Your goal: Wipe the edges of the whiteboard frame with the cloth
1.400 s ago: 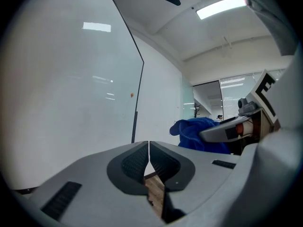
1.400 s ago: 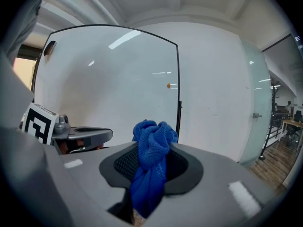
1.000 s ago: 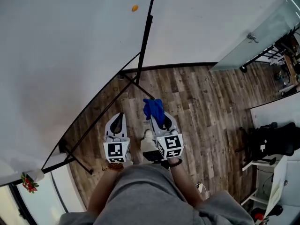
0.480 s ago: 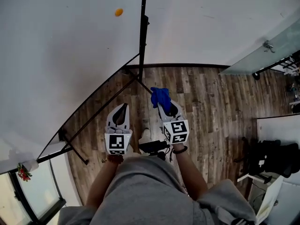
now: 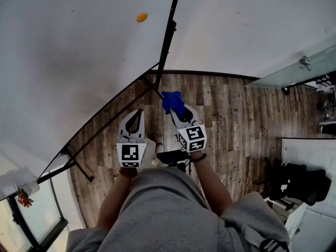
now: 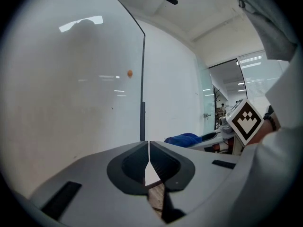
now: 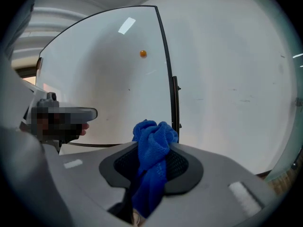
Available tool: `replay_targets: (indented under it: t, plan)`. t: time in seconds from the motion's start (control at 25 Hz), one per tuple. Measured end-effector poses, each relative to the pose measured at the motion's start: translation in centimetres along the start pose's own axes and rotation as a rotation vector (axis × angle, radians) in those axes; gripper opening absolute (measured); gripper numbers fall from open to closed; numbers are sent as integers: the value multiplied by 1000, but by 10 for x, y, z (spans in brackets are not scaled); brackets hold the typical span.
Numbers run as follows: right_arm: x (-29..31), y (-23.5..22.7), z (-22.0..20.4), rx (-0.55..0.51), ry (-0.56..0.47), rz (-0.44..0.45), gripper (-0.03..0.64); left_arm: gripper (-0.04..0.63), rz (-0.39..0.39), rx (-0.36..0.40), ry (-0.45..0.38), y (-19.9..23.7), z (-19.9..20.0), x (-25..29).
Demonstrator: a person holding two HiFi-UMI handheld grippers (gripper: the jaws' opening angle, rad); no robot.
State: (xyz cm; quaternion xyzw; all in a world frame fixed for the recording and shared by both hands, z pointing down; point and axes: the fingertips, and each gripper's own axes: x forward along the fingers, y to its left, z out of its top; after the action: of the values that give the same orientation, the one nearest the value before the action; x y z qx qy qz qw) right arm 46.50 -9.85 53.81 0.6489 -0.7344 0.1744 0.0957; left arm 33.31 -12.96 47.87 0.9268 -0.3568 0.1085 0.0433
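The whiteboard (image 5: pixel 68 62) fills the left of the head view, and its black frame edge (image 5: pixel 169 30) runs down the middle. A bunched blue cloth (image 5: pixel 172 102) sticks out of my right gripper (image 5: pixel 176 109), which is shut on it just below and right of the frame's lower corner, apart from the frame. In the right gripper view the cloth (image 7: pixel 154 145) sits between the jaws with the frame edge (image 7: pixel 166 65) behind it. My left gripper (image 5: pixel 135 121) hangs beside the right one, shut and holding nothing; in its own view the jaws meet (image 6: pixel 147 167) before the frame edge (image 6: pixel 143 108).
A small orange magnet (image 5: pixel 142 17) sticks to the board. The board's black stand legs (image 5: pixel 79 164) cross the wood floor (image 5: pixel 231 119) at the lower left. A white wall (image 5: pixel 252 25) lies right of the frame, with a glass panel (image 5: pixel 294 70) and dark equipment (image 5: pixel 302 182) further right.
Both grippers have shifted slightly, the right one carrying the cloth a little left toward the frame's lower corner. The head view has swung, tilting the frame edge.
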Motion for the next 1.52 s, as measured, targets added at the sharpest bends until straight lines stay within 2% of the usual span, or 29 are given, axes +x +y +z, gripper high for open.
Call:
replay_targets:
  t: [0.32,0.52,0.68,0.96,1.16,1.52]
  plan:
    - [61,-10,14,-120,4,52,130,15,-43,-39,-30,25,9,42]
    - [103,-16,5,-143,15,99,130,15,-14,-97,24,47,-5,42]
    - [144,-25,-9,-169,44,149,130,15,33,-102,100,66,-19,52]
    - [190,-53,-39,-213,123,194,130,15,113,-116,129,74,-15,76]
    - [210,-78,-72,-231,197,227,130,15,129,-147,129,66,-8,100]
    - [246,-88,-98,-234,236,296,130,15,196,-163,157,60,-17,122]
